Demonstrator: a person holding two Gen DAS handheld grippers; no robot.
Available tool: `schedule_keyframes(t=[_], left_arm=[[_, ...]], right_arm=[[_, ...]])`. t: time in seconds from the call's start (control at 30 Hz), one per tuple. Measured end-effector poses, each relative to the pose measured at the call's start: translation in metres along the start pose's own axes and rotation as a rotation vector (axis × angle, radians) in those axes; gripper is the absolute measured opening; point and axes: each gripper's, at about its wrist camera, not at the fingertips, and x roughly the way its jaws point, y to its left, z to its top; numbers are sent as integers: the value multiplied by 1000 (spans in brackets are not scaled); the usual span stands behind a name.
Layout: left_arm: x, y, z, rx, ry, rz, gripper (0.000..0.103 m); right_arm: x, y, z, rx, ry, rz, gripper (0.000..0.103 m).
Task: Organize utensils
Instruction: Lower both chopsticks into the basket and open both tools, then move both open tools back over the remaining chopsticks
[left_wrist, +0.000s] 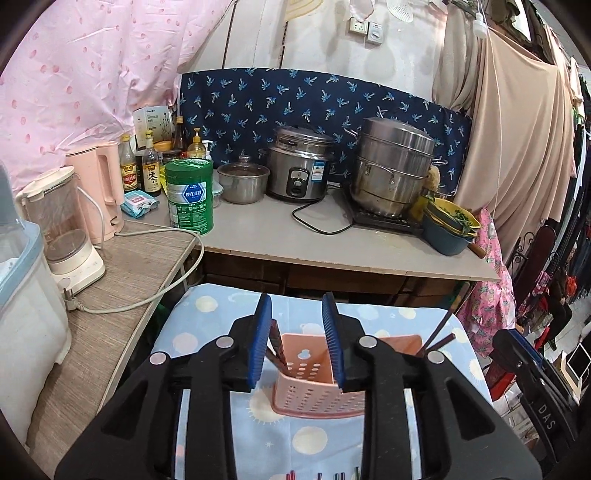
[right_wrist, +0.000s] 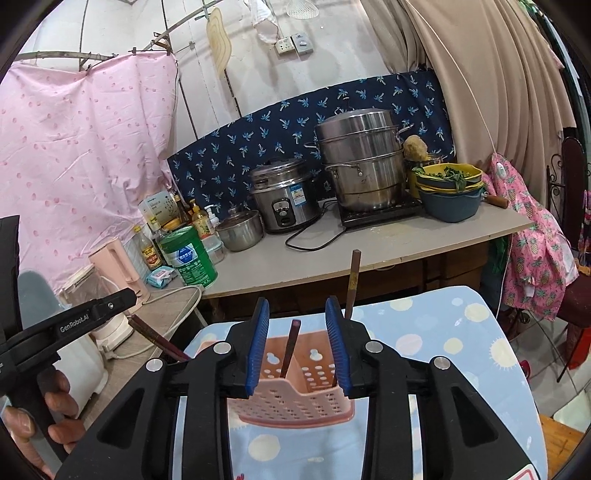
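Two grippers hover with jaws spread, empty: the left gripper (left_wrist: 296, 343), its arm marked "GenRobot.AI" in the right wrist view, and the right gripper (right_wrist: 298, 347). Between both sets of fingers sits the pink perforated utensil basket (right_wrist: 295, 402) on a dotted cloth (right_wrist: 424, 354), chopsticks (right_wrist: 289, 347) standing inside.

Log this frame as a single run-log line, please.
left gripper: open, empty | right gripper: open, empty | pink holder: chopsticks inside | stage: between picks
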Motion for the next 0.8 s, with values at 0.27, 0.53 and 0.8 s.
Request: schedule_keyframes(t=[0.27,0.53,0.8], left_arm=[[-39,6,-31,33,0,16,27],[-65,25,-100,53,88,44,28],[-78,42,-176,40,205,70,28]], right_arm=[[-44,5,-33,-60,22,-21,35],[-81,2,-97,-96,133,-33,35],[-103,4,-181,-137,284,-38,35]])
